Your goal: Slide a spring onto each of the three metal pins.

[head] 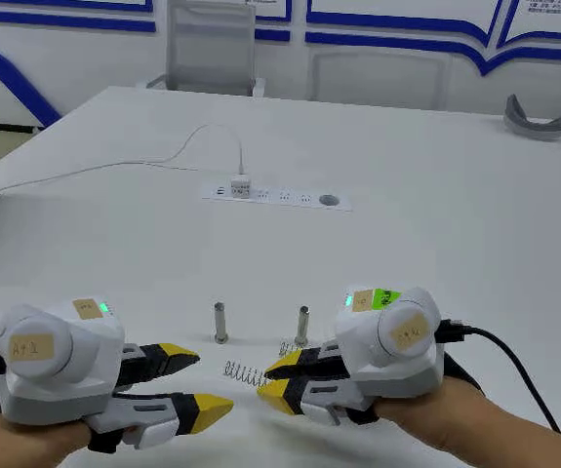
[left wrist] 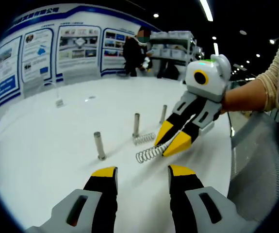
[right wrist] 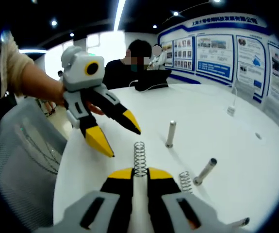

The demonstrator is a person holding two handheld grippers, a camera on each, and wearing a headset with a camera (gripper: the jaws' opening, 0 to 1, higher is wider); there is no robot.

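Two bare metal pins (head: 220, 322) (head: 302, 325) stand upright on the white table (head: 426, 224). The left gripper view has three pins (left wrist: 99, 144) (left wrist: 136, 124) (left wrist: 163, 114) in a row. One spring (head: 244, 372) lies flat on the table, and my right gripper (head: 278, 378) is shut on its near end. In the right gripper view that spring (right wrist: 139, 156) runs out from between the jaws. A second spring (head: 285, 348) (right wrist: 185, 180) lies beside the middle pin (right wrist: 205, 171). My left gripper (head: 195, 378) (left wrist: 143, 171) is open and holds nothing, left of the held spring (left wrist: 149, 153).
A white power strip (head: 275, 195) with a plugged-in charger and its cable lies across the table's middle. A grey curved object (head: 543, 122) sits far right. A chair (head: 212, 44) stands at the far edge. A mesh chair (right wrist: 27, 145) is beside the table, with people behind.
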